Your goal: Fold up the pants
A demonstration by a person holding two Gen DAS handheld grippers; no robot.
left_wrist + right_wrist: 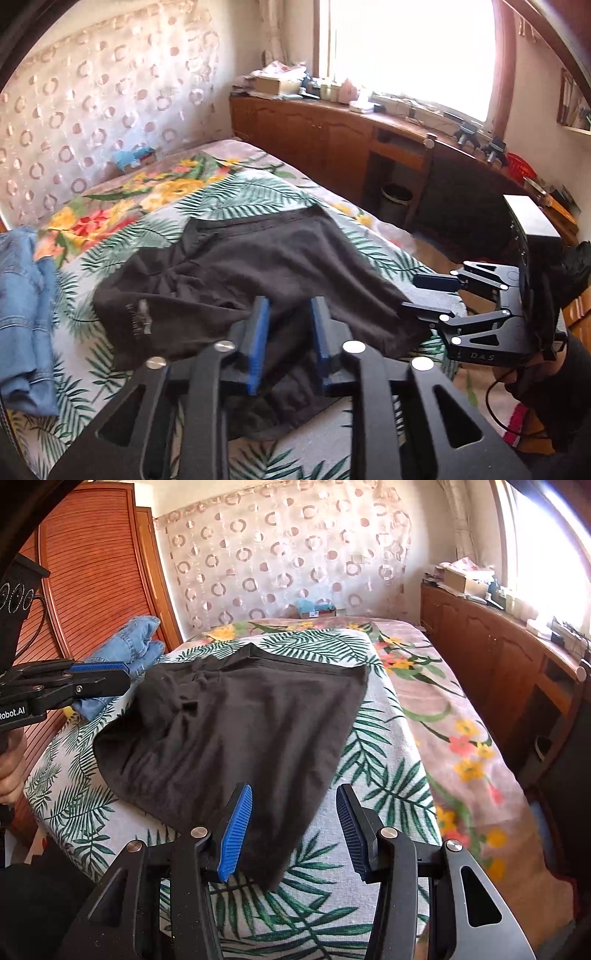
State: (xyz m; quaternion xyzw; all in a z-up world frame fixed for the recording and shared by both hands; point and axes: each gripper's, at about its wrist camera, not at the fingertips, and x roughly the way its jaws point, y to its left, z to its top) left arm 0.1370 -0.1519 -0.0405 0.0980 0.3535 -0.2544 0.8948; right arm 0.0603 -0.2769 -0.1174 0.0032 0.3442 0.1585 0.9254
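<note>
Both grippers hover empty over black pants [236, 723] folded on the leaf-print sheet [384, 775]: left gripper [289, 341] slightly parted, right gripper [293, 830] wider.

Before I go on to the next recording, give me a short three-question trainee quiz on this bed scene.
1. True or false: the black pants lie on the leaf-print sheet.
2. What lies beside the black pants, toward the wooden wardrobe?
A. blue jeans
B. a pillow
C. a red towel
3. Is the right hand-held gripper clamped on cloth, or do its jaws stand apart?

Key: 1. True. 2. A. 3. The jaws stand apart; the pants' corner lies between them, pads not pressing.
</note>
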